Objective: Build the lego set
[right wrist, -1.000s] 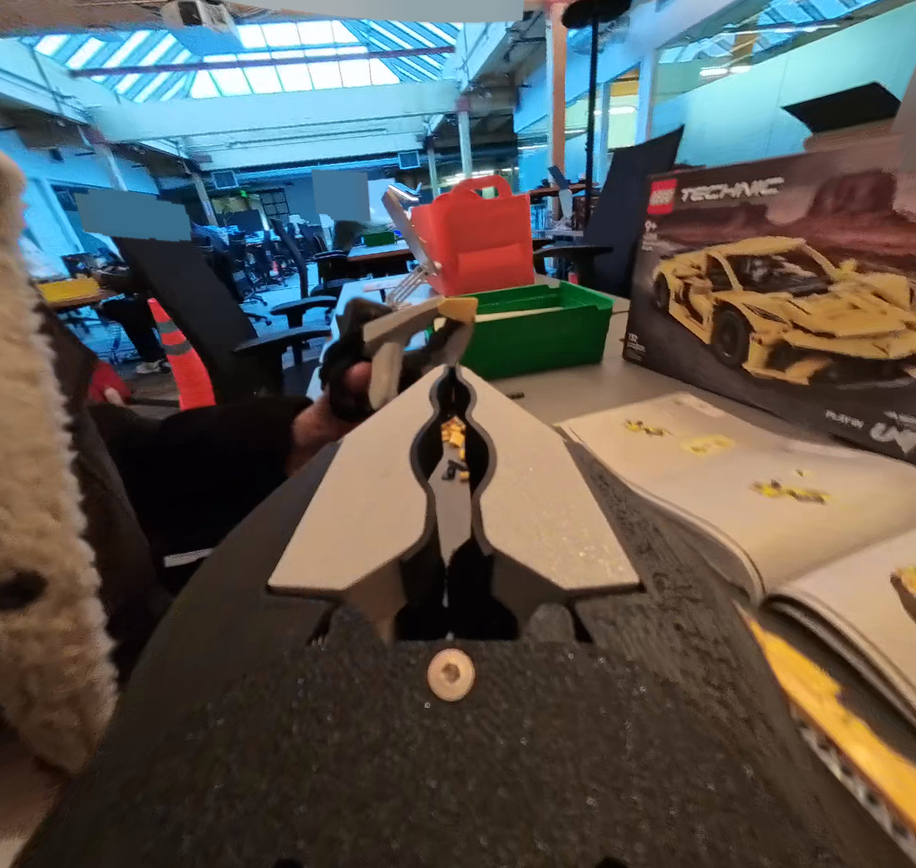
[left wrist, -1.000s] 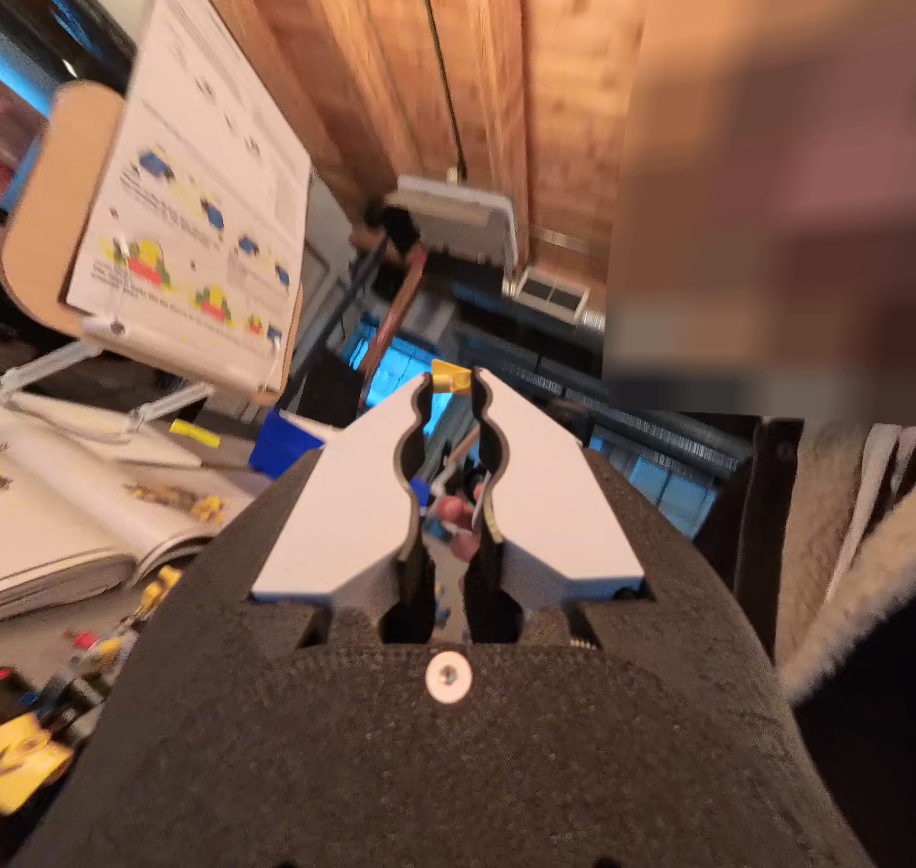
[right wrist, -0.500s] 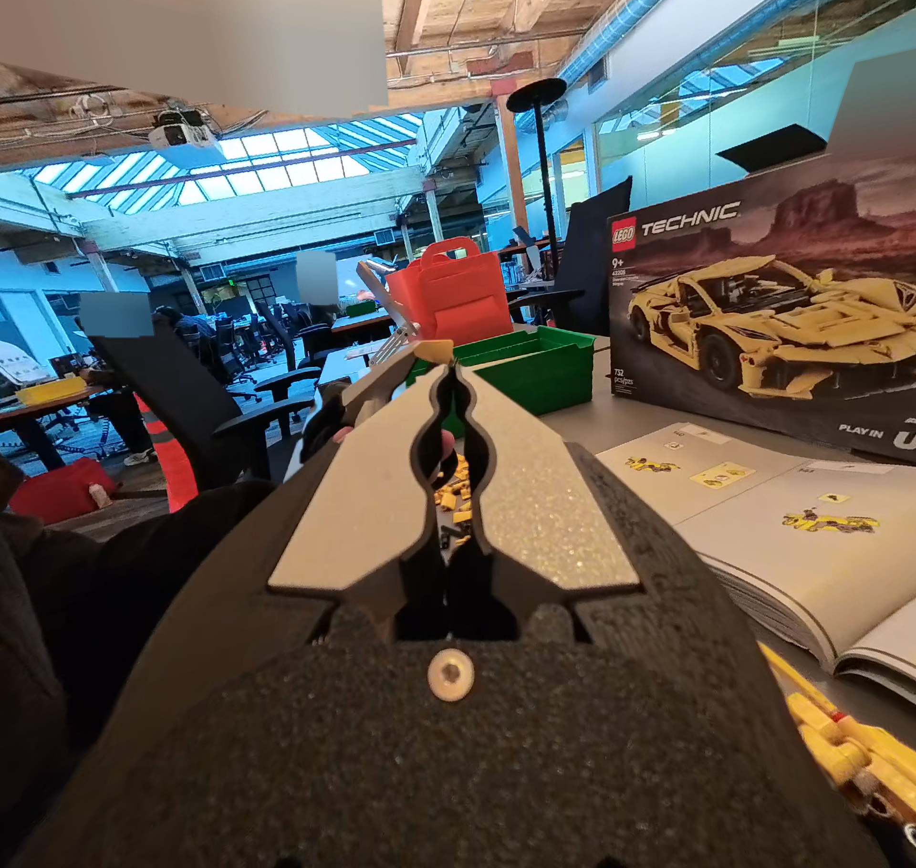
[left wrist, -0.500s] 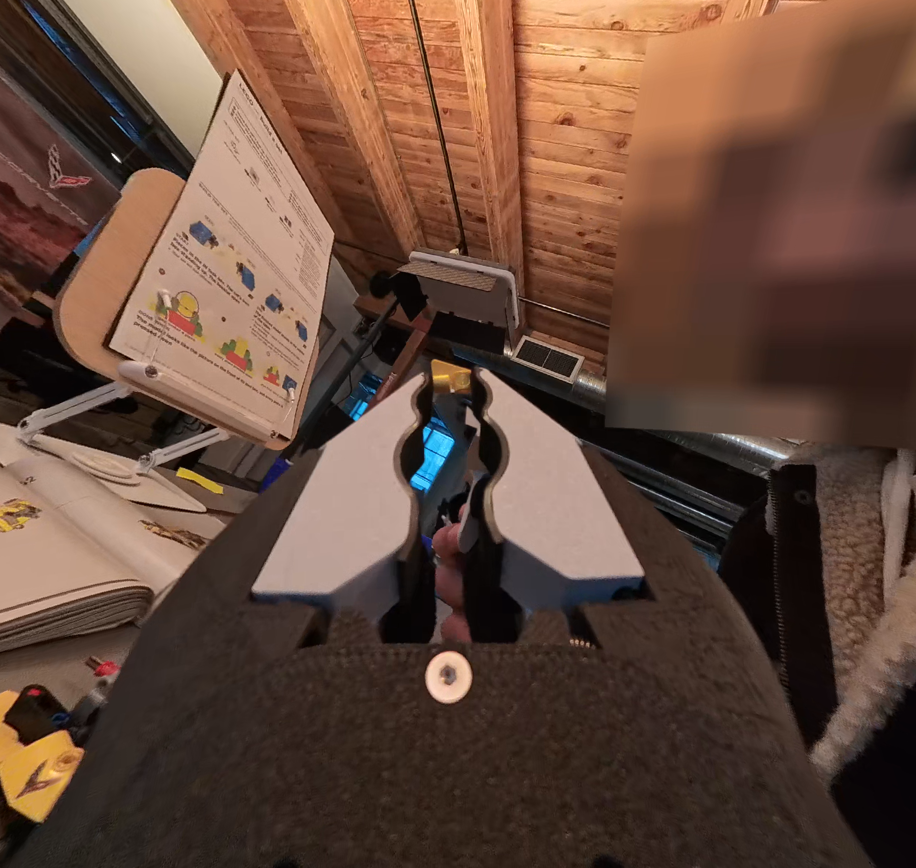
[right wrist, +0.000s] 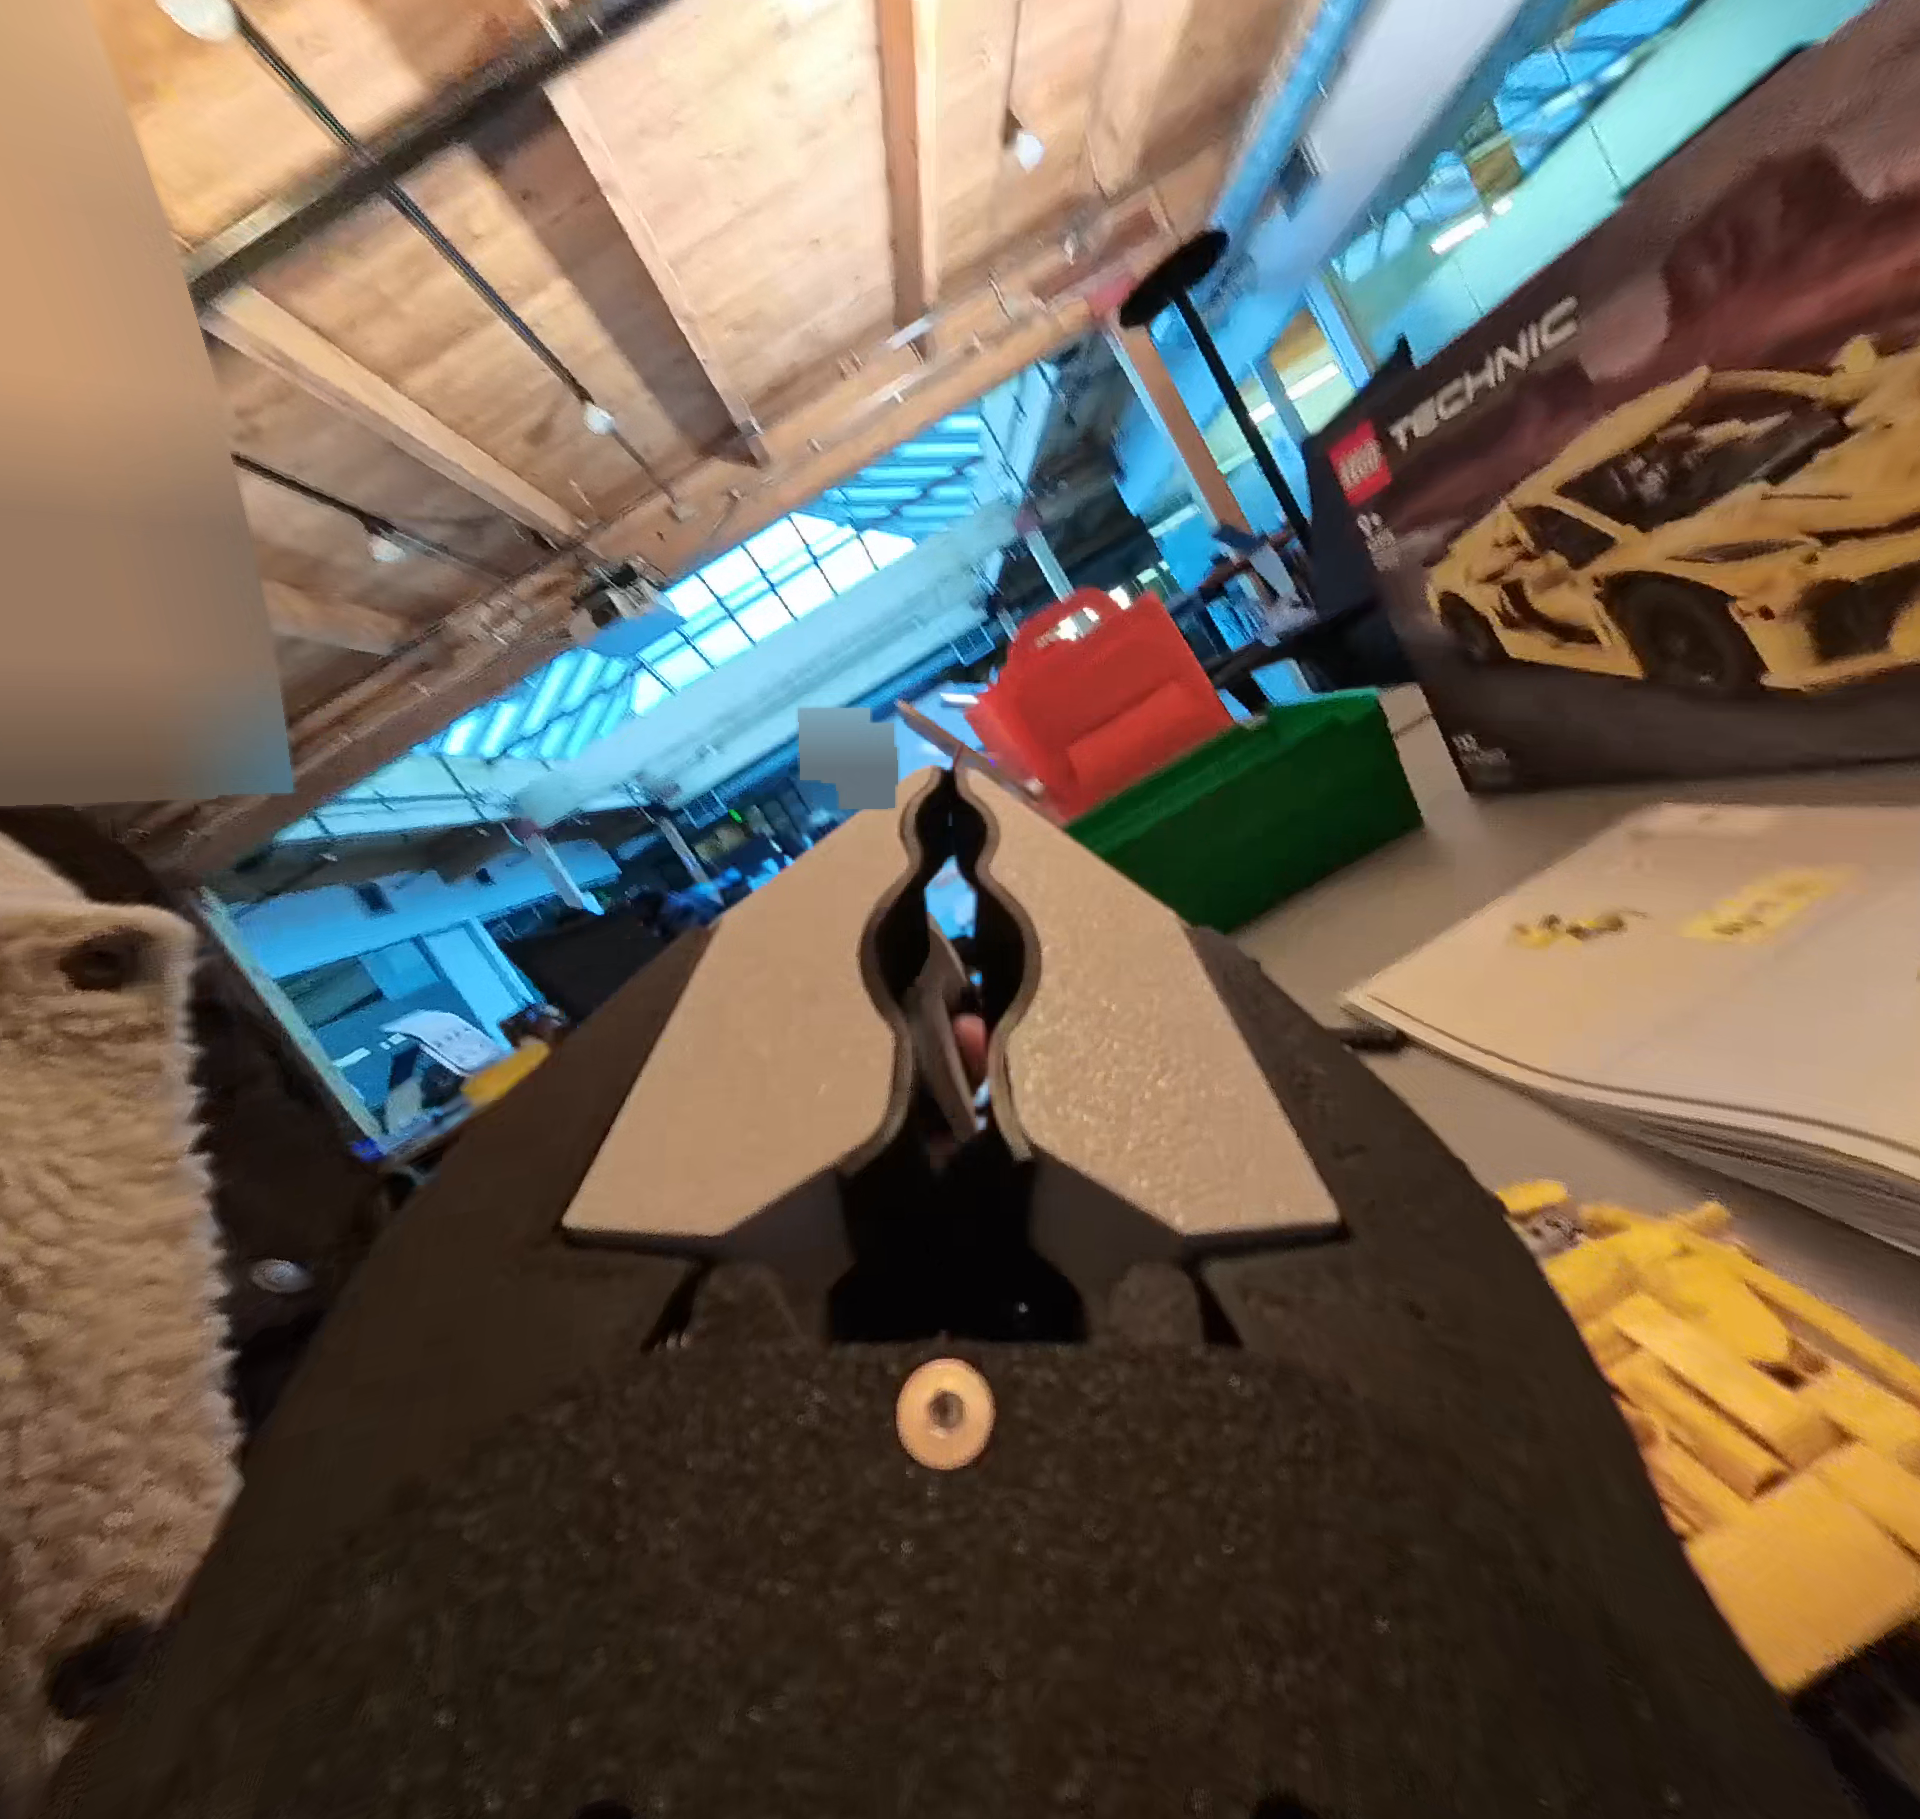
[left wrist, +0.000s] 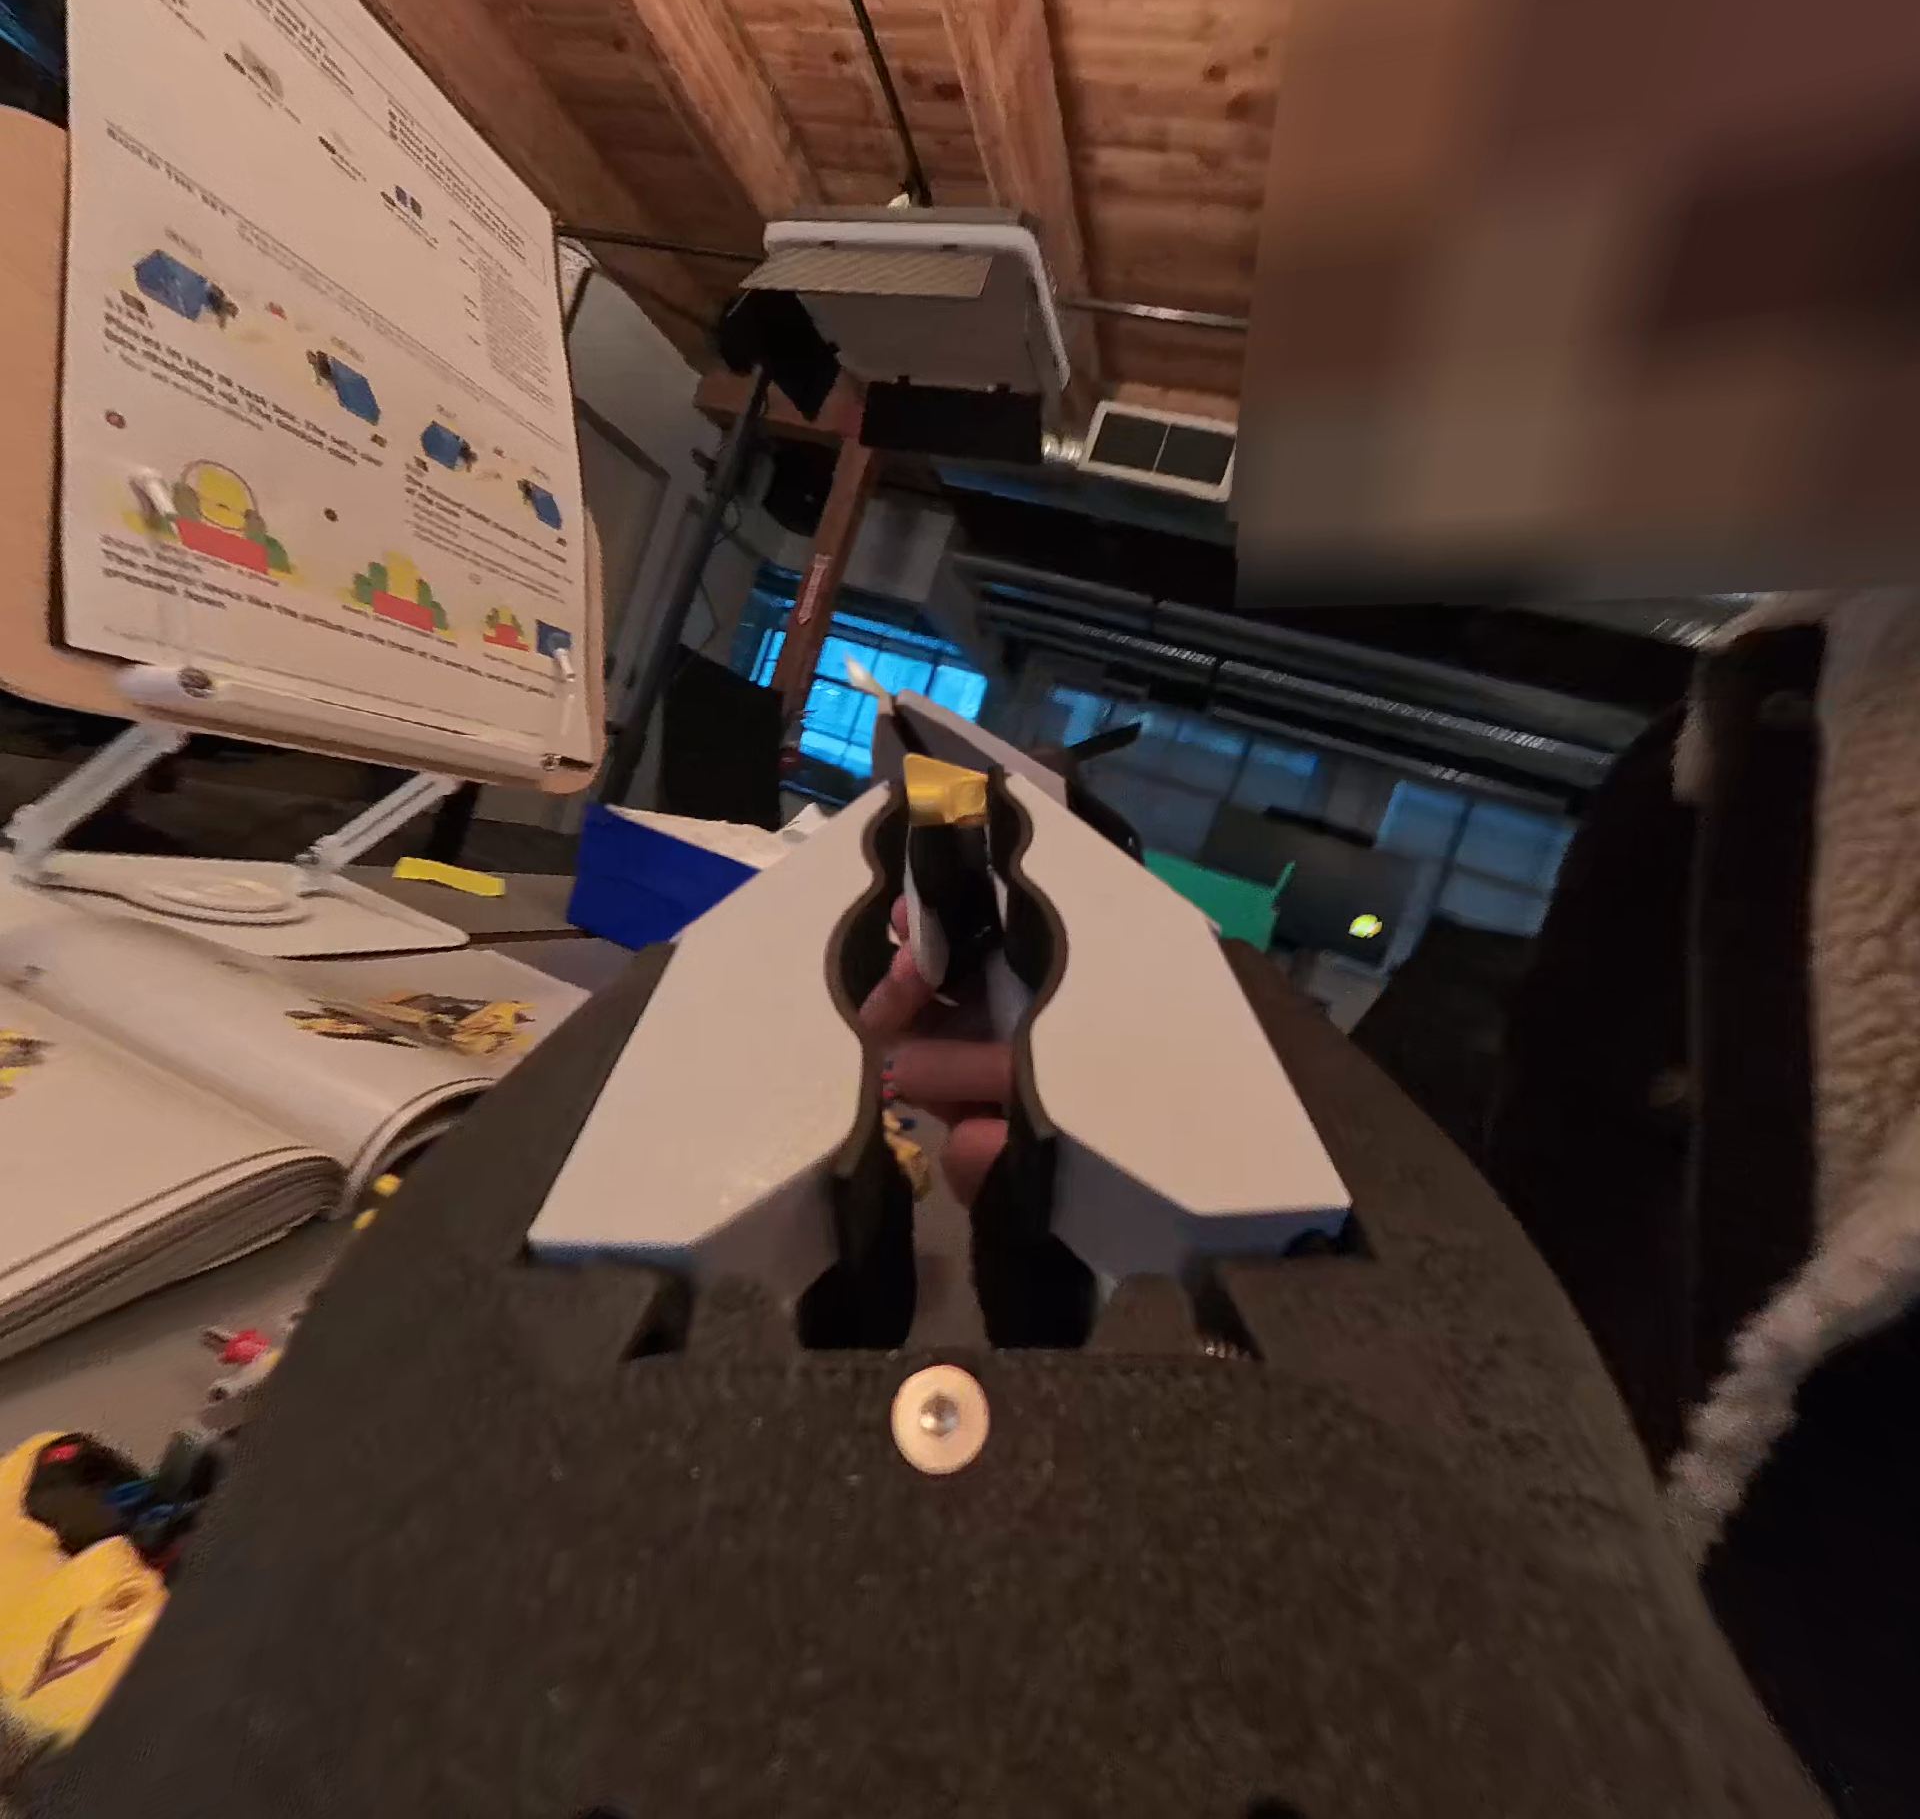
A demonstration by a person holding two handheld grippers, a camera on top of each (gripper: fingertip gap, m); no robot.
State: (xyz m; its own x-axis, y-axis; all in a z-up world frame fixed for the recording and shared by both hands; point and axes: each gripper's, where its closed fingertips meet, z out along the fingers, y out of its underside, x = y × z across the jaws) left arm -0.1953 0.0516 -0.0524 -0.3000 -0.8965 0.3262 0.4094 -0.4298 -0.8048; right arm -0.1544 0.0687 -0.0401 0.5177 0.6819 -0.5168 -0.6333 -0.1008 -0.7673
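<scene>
A: What's the biggest thing on the tabletop (right wrist: 1475,834)?

B: The set's box (right wrist: 1662,564), standing upright at the far right, with a yellow car pictured on its front. Just left of it sits a green bin (right wrist: 1247,834), and a red container (right wrist: 1091,689) with a handle rises behind that. What either holds cannot be seen. In the left wrist view a blue bin (left wrist: 655,876) sits at the far side, something white showing at its rim.

A: And the paperwork?

B: An open instruction book (right wrist: 1683,1000) lies flat near the box. A printed sheet (left wrist: 301,367) leans on a stand (left wrist: 208,876) at the far left.

A: Where is the model?

B: The yellow lego build (right wrist: 1714,1406) lies on the tabletop at the near right, beside the book. Loose small pieces (left wrist: 239,1348) are scattered near the book's edge.

A: The tongs?

B: The left tongs (left wrist: 945,793) are nearly closed, pinching a small yellow lego piece (left wrist: 943,790) at their tips. The right tongs (right wrist: 948,787) have their tips almost meeting; a narrow wavy slit remains behind, and I cannot tell whether anything is pinched. Both are raised and tilted up toward the wooden ceiling (left wrist: 935,86). In the left view the right tongs' tips sit just beyond the yellow piece, very close.
</scene>
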